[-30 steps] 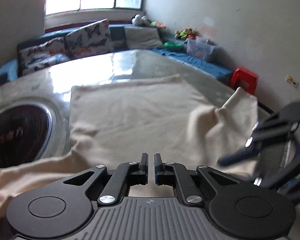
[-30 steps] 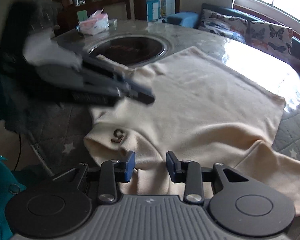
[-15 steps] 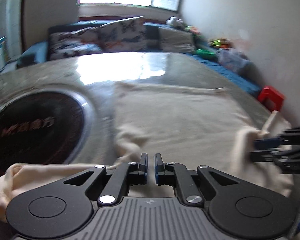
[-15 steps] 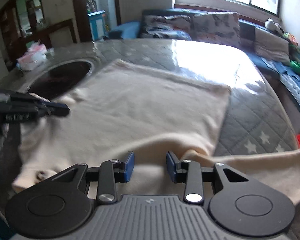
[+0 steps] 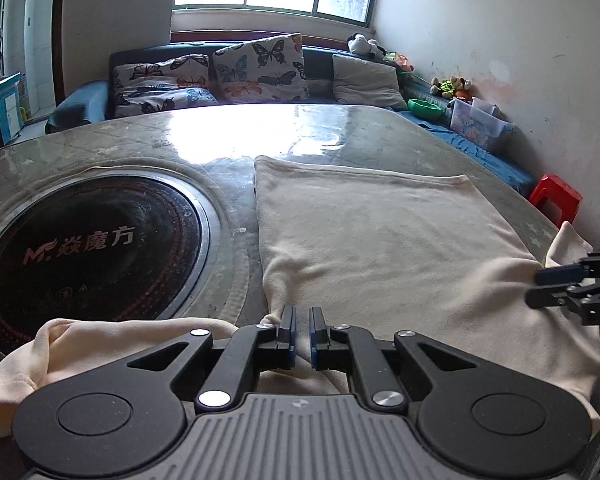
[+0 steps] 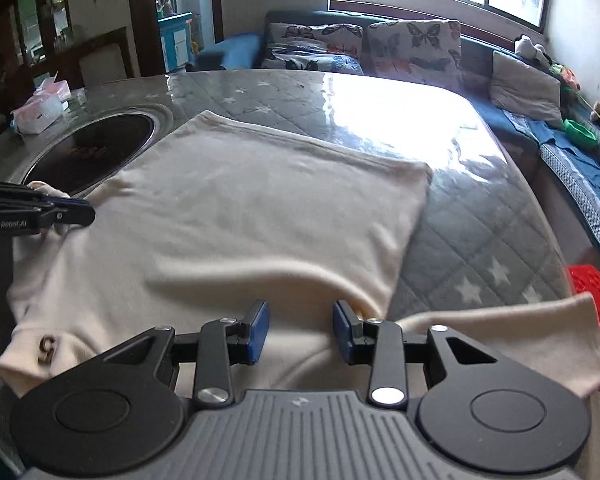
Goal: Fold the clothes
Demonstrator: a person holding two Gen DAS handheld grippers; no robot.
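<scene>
A cream sweater (image 5: 380, 240) (image 6: 240, 208) lies flat on the table, hem far, collar near, with a small "S" tag (image 6: 46, 350). My left gripper (image 5: 302, 332) (image 6: 86, 210) is shut at the left armpit, where the left sleeve (image 5: 100, 344) trails off over the hob. Whether it pinches fabric is hidden. At the right armpit my right gripper (image 6: 300, 330) (image 5: 536, 288) stands open just above the cloth, nothing pressed between its blue pads. The right sleeve (image 6: 520, 328) stretches out to the right.
A round black induction hob (image 5: 80, 248) (image 6: 96, 148) is set into the glass-topped table (image 6: 480, 216) left of the sweater. A tissue pack (image 6: 40, 108) lies beyond it. A red stool (image 5: 556, 196) stands off the right edge, a sofa with butterfly cushions (image 5: 256, 68) behind.
Both grippers moved apart toward opposite sides of the sweater and rolled to level. The left gripper, close and blurred in the right wrist view before, now sits small at the left edge. Jaw openings are unchanged.
</scene>
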